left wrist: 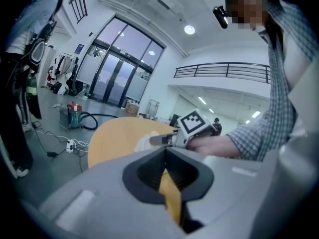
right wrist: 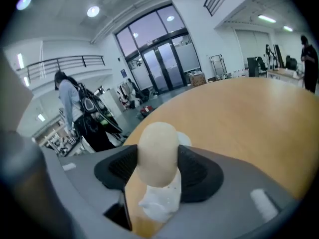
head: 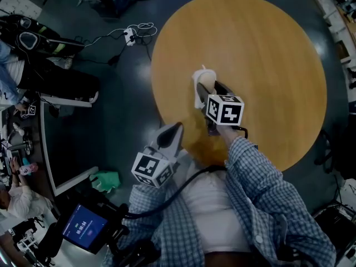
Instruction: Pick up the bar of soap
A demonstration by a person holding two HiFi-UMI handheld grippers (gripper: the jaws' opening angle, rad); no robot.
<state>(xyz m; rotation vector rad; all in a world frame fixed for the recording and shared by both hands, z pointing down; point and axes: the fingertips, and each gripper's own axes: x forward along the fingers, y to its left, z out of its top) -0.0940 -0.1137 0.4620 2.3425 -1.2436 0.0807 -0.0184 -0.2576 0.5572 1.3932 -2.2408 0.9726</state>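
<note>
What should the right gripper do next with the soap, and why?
Probably lift straight up. The right gripper seems to have its pads pressing both sides of the bar of soap, which sits over the white dish on the table; the left gripper is well clear.

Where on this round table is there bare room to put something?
Bare: the whole far and right side of the table, beyond the bar of soap. Crowded: the near-left edge, where the right gripper holds it by a white holder.
</note>
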